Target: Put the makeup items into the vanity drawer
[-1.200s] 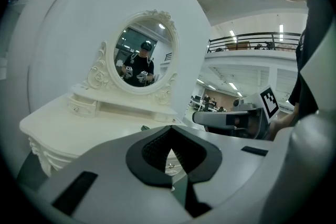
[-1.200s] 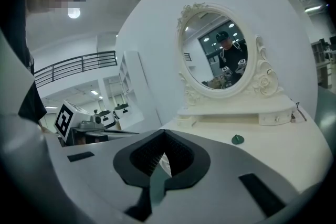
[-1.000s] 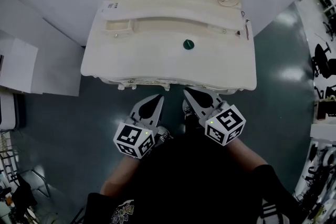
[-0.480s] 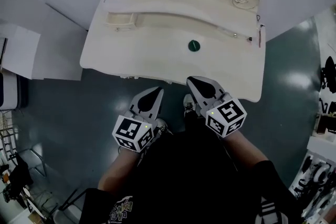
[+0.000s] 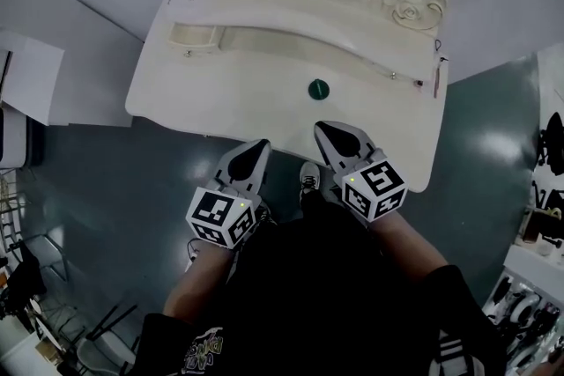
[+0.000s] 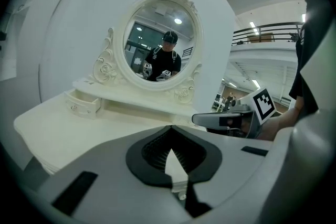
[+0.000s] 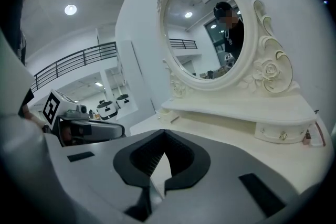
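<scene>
I have my left gripper [image 5: 254,151] and right gripper [image 5: 328,133] at the vanity's [image 5: 176,92] front edge, both jaws pressed together on nothing, small green round item [image 5: 318,89] mid-tabletop just ahead of the right gripper, little drawer [image 5: 196,37] pushed in at back left

Black top [image 5: 308,295], white sneaker [image 5: 307,180]; left gripper [image 5: 257,147] and right gripper [image 5: 326,130] grey, black-padded, each with a black-and-white marker cube [image 5: 220,220].

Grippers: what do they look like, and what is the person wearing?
Left gripper and right gripper: pale grey pointed shells, black ribbed pads, each with a white cube of black square markers and a green light. The person wears a black top.
</scene>
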A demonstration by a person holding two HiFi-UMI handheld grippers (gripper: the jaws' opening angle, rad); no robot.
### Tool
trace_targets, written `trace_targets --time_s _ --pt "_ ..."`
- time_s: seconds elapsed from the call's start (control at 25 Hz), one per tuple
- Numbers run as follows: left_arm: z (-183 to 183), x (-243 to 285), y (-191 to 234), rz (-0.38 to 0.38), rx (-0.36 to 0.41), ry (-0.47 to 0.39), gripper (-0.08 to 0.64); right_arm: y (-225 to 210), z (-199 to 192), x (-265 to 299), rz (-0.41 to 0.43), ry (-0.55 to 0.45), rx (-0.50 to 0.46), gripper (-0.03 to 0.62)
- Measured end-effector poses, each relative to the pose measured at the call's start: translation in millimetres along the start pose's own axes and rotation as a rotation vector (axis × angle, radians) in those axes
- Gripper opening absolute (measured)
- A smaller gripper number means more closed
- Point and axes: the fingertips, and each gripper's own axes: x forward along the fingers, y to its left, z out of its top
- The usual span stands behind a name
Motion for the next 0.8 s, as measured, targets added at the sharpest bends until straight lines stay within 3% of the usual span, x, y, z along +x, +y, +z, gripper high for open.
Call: trace_targets --time_s 0.4,0.8 --pt "0.8 30.2 2.8 0.1 -0.038 -0.004 0.0 -56.7 -11.4 17.3 0.0 0.072 -0.06 0.031" --pt "3.7 54.7 7.7 0.085 -0.013 0.019 0.0 -93.9 -39.3 51.5 -0.056 0.167 -0.066 0.037"
